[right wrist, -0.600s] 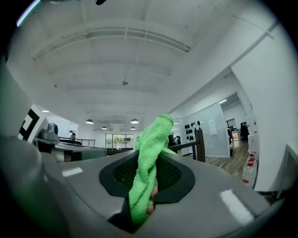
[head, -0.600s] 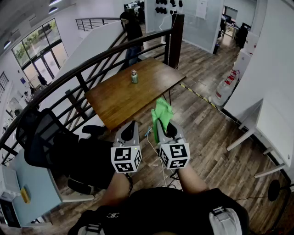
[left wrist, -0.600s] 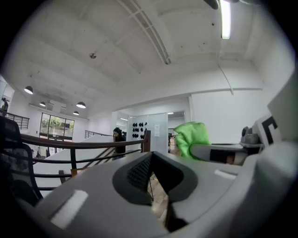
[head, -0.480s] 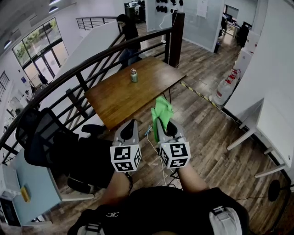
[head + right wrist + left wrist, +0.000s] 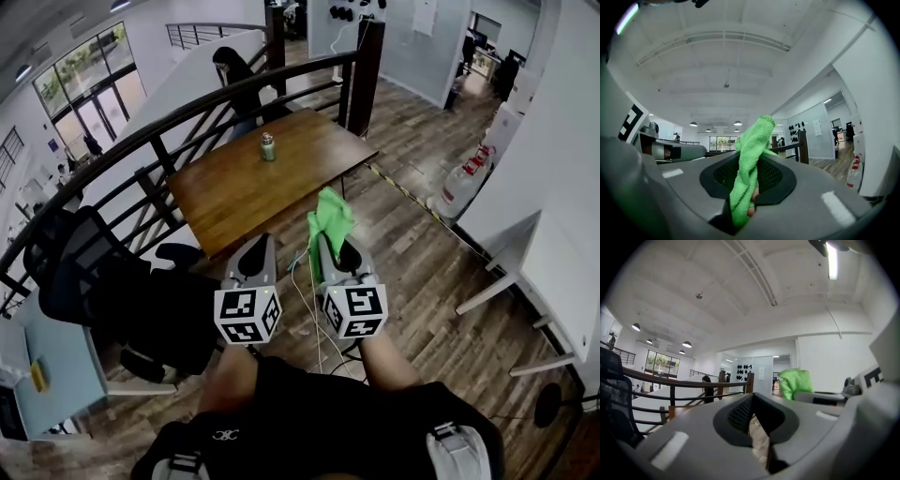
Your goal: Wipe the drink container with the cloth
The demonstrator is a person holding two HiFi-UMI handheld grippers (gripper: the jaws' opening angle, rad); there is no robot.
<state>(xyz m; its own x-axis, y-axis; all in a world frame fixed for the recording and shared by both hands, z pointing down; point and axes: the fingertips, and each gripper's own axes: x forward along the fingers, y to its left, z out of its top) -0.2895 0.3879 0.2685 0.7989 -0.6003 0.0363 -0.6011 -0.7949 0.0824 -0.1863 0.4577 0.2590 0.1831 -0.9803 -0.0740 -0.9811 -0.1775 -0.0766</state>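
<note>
A small green drink can [image 5: 268,146] stands upright on the far part of a wooden table [image 5: 234,197]. Well short of that table, my two grippers are held side by side in front of my body. A bright green cloth [image 5: 330,221] sticks up out of my right gripper [image 5: 328,251], whose jaws are shut on it; the same cloth [image 5: 749,164] fills the gap between the pads in the right gripper view. My left gripper [image 5: 260,255] is shut with nothing in it. In the left gripper view the cloth [image 5: 795,382] shows off to the right.
A dark railing [image 5: 187,108] runs behind the table, with a person [image 5: 236,82] beyond it. A black office chair [image 5: 89,281] stands at the left. A white cable [image 5: 305,300] lies on the wood floor. White desks [image 5: 553,272] stand at the right.
The view has shifted: table and can sit slightly higher and more to the left. Both grippers keep their pose, the left a little lower left. The person behind the railing has walked left.
</note>
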